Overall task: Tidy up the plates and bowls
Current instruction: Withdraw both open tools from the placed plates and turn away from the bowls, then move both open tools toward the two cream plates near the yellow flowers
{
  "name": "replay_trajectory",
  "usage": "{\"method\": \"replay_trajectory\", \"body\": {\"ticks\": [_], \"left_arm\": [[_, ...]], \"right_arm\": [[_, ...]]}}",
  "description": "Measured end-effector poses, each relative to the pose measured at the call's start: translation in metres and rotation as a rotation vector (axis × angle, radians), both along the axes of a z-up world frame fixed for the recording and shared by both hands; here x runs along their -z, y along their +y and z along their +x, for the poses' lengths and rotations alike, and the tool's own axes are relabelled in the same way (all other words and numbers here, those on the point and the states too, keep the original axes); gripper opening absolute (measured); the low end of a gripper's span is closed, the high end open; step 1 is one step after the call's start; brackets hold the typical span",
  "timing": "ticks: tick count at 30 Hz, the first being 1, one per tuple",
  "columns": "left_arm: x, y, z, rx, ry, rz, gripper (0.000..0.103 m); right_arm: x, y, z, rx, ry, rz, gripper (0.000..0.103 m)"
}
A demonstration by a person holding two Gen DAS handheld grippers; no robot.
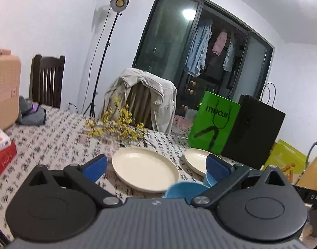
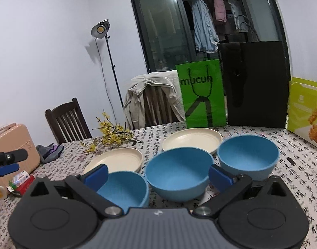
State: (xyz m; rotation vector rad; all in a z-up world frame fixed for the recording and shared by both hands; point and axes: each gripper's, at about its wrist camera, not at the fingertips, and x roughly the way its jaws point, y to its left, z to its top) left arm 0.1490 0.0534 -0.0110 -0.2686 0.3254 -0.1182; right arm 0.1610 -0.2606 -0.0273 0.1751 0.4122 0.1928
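Note:
Two cream plates lie on the patterned tablecloth: the near left plate (image 1: pixel 145 169) (image 2: pixel 117 160) and the far right plate (image 1: pixel 196 159) (image 2: pixel 192 141). Three blue bowls stand in a row in the right wrist view: a small left bowl (image 2: pixel 125 188), a middle bowl (image 2: pixel 179 176) and a right bowl (image 2: pixel 247 155). In the left wrist view one blue bowl (image 1: pixel 185 189) shows partly behind the gripper body. My left gripper (image 1: pixel 156 166) is open above the near plate, holding nothing. My right gripper (image 2: pixel 157 176) is open, hovering over the bowls, also with nothing in it.
Yellow flower sprigs (image 1: pixel 117 126) lie beyond the plates. A green paper bag (image 2: pixel 202 95) and a black bag (image 2: pixel 255 83) stand at the table's far edge, with a yellow box (image 2: pixel 305 110) on the right. At left sit a pink case (image 2: pixel 13 143) and a red box (image 1: pixel 3 159). Chairs stand behind.

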Motion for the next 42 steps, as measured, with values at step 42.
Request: {"method": "replay_trajectory", "body": {"ticks": [42], "left_arm": [[-0.014, 0.053, 0.147, -0.268, 0.093, -0.179, 0.103]], "right_arm": [[-0.041, 0.087, 0.163, -0.064, 0.061, -0.062, 0.103]]}}
